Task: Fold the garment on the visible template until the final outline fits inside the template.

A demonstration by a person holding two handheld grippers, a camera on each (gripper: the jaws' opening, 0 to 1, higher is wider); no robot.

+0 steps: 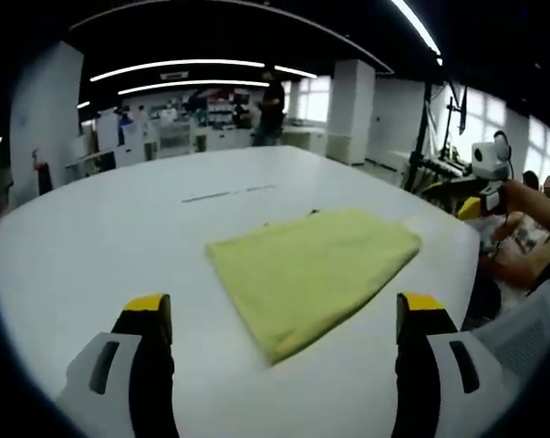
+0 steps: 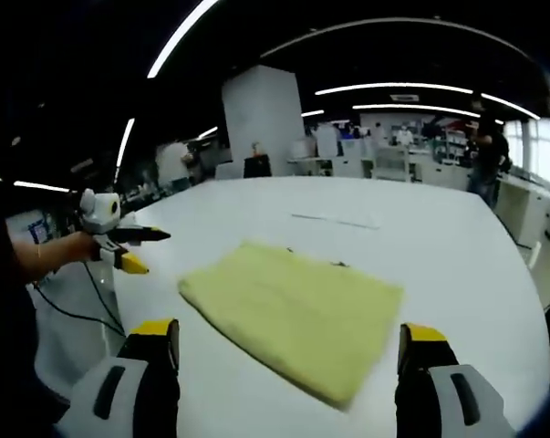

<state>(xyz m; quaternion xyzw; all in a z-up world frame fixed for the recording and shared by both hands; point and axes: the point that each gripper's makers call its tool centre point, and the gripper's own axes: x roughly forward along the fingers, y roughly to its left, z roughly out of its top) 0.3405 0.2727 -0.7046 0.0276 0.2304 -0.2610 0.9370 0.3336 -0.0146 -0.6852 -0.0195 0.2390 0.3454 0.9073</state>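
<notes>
L gripper (image 1: 282,324): jaws spread wide, nothing between them; hangs above the tabletop, short of the near corner of the cloth. Also seen from the right gripper view (image 2: 129,248), held out at the side by a hand (image 2: 81,245), clear of the cloth.
R gripper (image 2: 289,345): jaws wide apart too, empty; near edge of the cloth lies just ahead, btwn the jaw tips. Seen from the left gripper view (image 1: 490,178) it's off to the side, beyond the tabletop edge.
Garment (image 1: 316,269): pale yellow cloth, already folded into a rough rectangle, flat on the white tabletop (image 1: 101,237), roughly centre of the surface. No wrinkle stacks; edges look a bit thick, so prob. several layers.
Template: can't make out an outline round the cloth. Only faint dark marks (image 1: 229,193) farther back on the tabletop; can't tell if they're part of it.
Handling (judgement): light, soft, limp; no stiffness, will sag and drag if lifted by one point. Layers may slide apart on the smooth tabletop.
Where to grip (judgement): two corners of one short edge, one per gripper, pinching all layers low at the fold, then lift and lay over.
Risk: catching the top layer only, which would open the fold.
Background: open room w/ ceiling light strips, white pillar (image 2: 264,119), people standing far off.
</notes>
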